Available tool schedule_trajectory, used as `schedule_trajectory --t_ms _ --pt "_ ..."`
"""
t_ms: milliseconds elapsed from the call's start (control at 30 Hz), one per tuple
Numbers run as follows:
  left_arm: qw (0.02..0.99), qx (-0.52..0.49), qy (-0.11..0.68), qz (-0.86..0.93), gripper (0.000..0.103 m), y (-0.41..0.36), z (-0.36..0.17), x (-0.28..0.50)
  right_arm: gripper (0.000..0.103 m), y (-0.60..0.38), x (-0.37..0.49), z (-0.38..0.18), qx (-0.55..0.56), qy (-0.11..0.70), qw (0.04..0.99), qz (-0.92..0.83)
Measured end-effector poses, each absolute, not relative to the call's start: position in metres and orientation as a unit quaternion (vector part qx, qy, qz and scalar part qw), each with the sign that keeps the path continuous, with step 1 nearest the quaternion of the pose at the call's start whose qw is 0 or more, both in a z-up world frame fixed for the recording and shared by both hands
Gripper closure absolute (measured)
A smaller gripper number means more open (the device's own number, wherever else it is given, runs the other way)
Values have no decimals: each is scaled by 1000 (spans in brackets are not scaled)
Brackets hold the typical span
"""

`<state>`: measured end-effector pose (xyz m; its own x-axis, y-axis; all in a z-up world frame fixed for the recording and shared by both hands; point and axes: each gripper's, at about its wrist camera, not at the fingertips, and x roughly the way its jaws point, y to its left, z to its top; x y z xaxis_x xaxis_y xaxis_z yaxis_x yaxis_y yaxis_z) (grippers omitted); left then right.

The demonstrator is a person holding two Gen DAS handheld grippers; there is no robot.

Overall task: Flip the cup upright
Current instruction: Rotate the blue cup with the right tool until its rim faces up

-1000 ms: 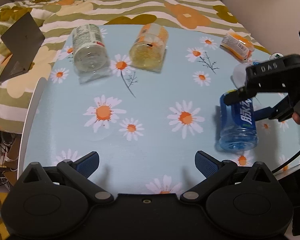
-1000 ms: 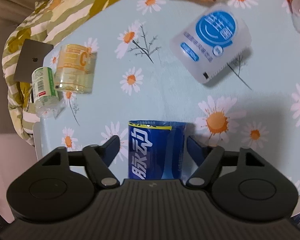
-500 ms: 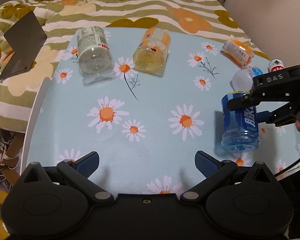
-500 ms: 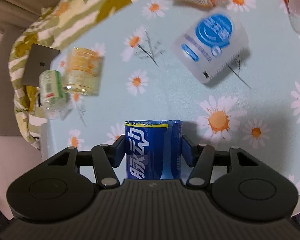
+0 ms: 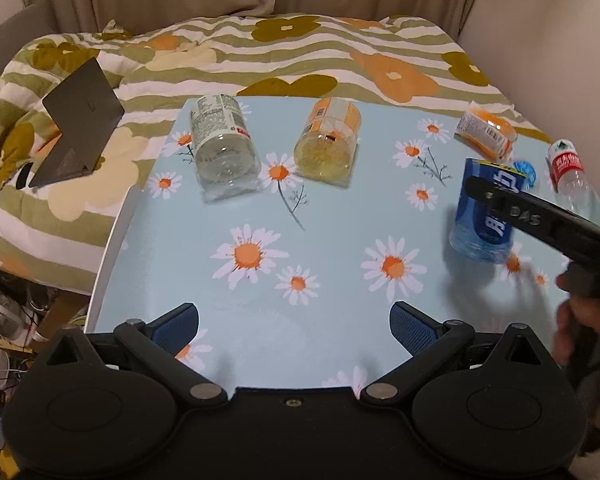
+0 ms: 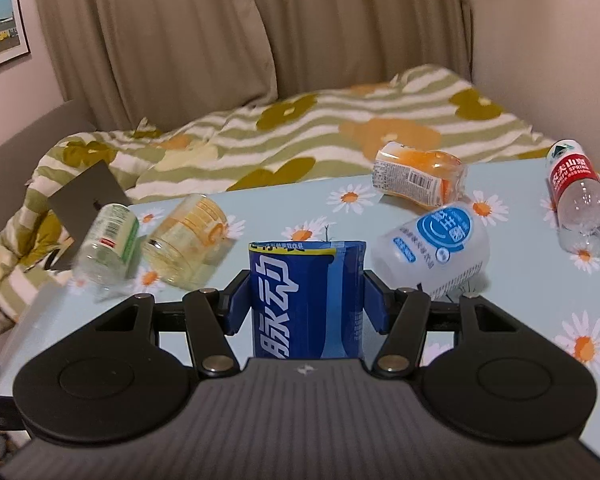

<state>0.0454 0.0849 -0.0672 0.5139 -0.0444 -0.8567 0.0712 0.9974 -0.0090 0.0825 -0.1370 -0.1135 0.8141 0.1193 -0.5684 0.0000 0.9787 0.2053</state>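
Note:
The blue cup (image 6: 306, 300), cut from a blue labelled bottle, stands upright between my right gripper's (image 6: 306, 298) blue pads (image 6: 238, 300), which are shut on its sides. In the left wrist view the same cup (image 5: 482, 216) stands near the table's right edge with its open end up, and the right gripper (image 5: 496, 196) crosses in front of it. Whether its base touches the table I cannot tell. My left gripper (image 5: 294, 322) is open and empty over the near edge of the table.
On the daisy-print table (image 5: 340, 240) lie a clear cup (image 5: 222, 148), a yellow cup (image 5: 328, 140), an orange one (image 5: 486, 130), a white one (image 6: 434, 248) and a red-labelled bottle (image 6: 578, 196). A laptop (image 5: 76, 120) rests on the striped bedding behind.
My right gripper closed on the blue cup and tipped it from lying on its side to standing upright. The left gripper stayed open and drew back a little.

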Motion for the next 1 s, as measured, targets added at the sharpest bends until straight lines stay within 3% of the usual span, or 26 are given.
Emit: schedule_trajectory --t_ms 333,700,1000 --pt "862 40 504 -29 0 90 -77 29 30 -127 63 -126 47 263 963 38" --pt "861 49 503 -49 0 72 -73 33 30 -135 65 -112 10 360 929 84" --pt "856 46 512 -57 0 66 -78 37 30 -133 63 -109 -6 383 919 91"
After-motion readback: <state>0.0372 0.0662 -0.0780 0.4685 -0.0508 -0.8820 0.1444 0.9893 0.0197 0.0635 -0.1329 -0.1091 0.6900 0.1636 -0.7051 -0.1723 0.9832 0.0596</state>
